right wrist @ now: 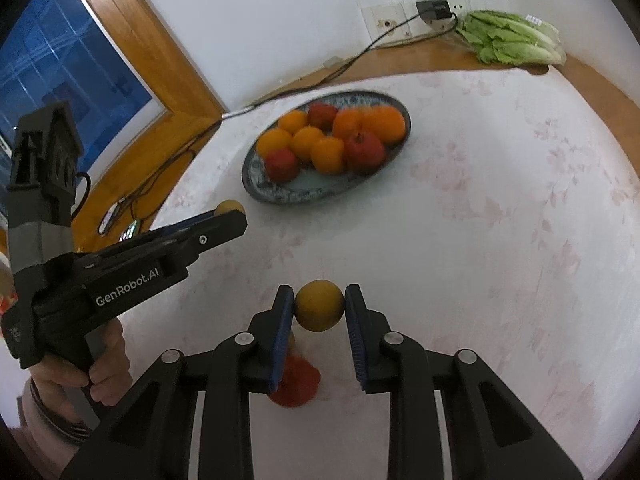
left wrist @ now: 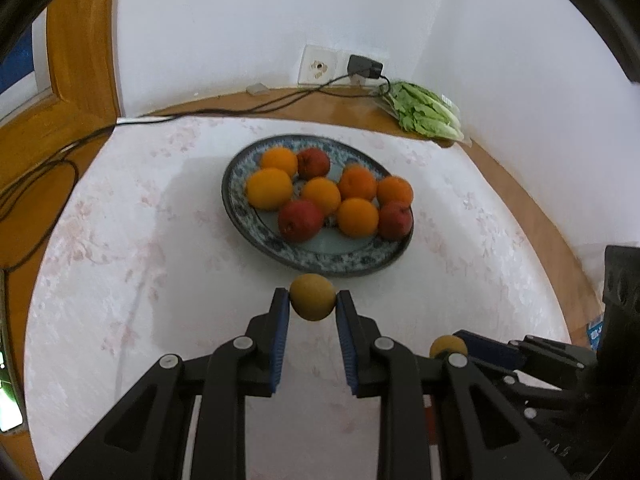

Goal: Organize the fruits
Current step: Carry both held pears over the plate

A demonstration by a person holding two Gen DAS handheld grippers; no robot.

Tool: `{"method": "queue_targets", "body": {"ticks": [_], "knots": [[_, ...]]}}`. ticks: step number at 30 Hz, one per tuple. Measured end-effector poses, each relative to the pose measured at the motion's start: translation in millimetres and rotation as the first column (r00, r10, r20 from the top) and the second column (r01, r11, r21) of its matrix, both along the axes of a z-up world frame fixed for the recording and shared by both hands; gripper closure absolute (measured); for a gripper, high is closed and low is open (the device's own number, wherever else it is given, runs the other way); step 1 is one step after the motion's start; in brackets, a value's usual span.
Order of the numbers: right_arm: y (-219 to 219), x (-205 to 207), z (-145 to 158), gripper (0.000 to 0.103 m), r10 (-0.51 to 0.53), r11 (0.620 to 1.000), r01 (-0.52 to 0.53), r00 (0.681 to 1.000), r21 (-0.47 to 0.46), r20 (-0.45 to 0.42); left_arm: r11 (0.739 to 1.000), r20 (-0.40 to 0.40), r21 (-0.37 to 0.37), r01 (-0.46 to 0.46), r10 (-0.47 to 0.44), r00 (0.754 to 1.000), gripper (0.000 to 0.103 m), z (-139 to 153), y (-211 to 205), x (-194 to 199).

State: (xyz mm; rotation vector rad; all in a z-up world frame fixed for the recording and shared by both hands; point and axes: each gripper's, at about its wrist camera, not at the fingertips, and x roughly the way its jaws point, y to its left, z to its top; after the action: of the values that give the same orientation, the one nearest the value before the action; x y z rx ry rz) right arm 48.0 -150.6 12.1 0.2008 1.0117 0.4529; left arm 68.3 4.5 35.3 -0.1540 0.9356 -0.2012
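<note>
Each hand-held gripper clamps 1 small yellow-brown fruit over the worktop (left wrist: pixel 120 240), short of the plate (left wrist: pixel 320 258): left hand-held gripper (left wrist: pixel 313 300) on the left fruit (left wrist: pixel 313 296); right hand-held gripper (right wrist: pixel 319 308) on the right fruit (right wrist: pixel 319 310); round, light, probably firm and smooth; grip across the middle.

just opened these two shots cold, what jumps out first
The blue-patterned plate in the middle of the white tablecloth, heaped with oranges and red apples, catches the eye first. Nearer the cameras, each claw is shut on a small yellow-brown fruit: the left claw on one, the right claw on another. A head of lettuce lies on the wooden ledge by the wall.
</note>
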Motion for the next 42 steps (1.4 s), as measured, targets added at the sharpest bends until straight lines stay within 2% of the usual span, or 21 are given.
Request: {"method": "queue_targets", "body": {"ticks": [8, 18, 31, 42], "knots": [[5, 21, 21, 0.076, 0.011, 1.0, -0.01, 0.998, -0.007, 0.058, 1.0, 0.024, 0.004, 0.012, -0.012, 1.0, 0.078, 15, 3, 18], [9, 61, 33, 0.076, 0.01, 1.0, -0.008, 0.994, -0.015, 0.109, 1.0, 0.055, 0.026, -0.001, -0.001, 0.999, 0.078, 22, 4, 53], [14, 109, 30, 0.076, -0.028, 1.0, 0.027, 0.991, 0.01, 0.128, 1.0, 0.041, 0.011, -0.004, 0.003, 0.999, 0.078, 9, -3, 91], [19, 144, 13, 0.076, -0.068, 0.99, 0.083, 0.989, -0.116, 0.131, 1.0, 0.044, -0.009, -0.021, 0.022, 0.999, 0.078, -2, -1, 108]]}}
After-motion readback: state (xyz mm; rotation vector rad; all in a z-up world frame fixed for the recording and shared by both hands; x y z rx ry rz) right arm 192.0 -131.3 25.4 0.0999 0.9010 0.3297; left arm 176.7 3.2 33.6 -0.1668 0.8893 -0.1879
